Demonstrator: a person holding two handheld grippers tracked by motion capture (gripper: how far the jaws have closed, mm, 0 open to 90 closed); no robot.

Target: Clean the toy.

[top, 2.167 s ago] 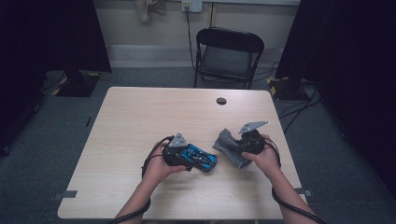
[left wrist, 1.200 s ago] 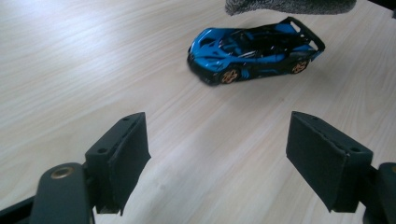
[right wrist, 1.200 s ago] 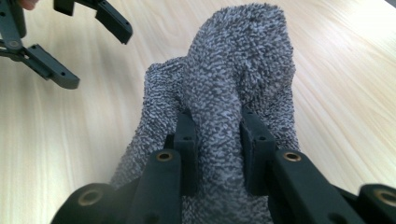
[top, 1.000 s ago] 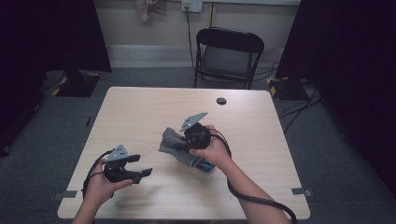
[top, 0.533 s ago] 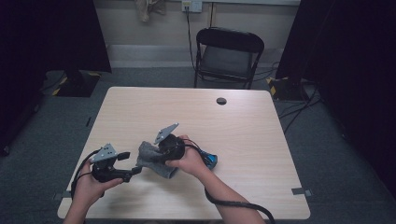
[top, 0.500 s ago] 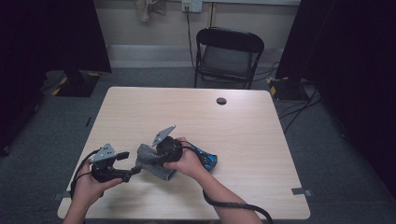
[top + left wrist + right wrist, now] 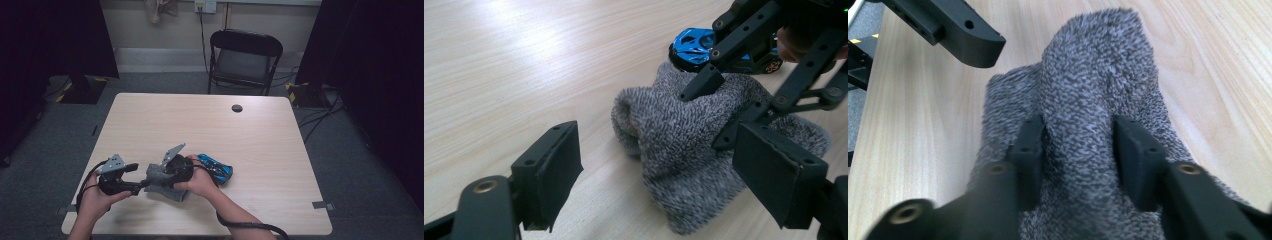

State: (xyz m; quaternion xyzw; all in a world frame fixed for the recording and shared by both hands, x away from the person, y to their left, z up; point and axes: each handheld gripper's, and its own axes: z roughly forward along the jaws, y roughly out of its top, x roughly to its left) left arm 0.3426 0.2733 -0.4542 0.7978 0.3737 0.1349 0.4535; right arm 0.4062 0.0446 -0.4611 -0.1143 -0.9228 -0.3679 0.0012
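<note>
Found right gripper (image 7: 1079, 127) just opening around grey sock (image 7: 1098, 60) fold, pads possibly touching; left gripper (image 7: 663, 150) spread, empty. Risked snagging it on withdrawal.

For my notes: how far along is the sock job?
Done: grey knitted sock lies on the table beside the blue toy car. In hand: right gripper's jaws have just been opening around a sock fold. Left: the open left gripper faces it, nothing gripped yet.
</note>
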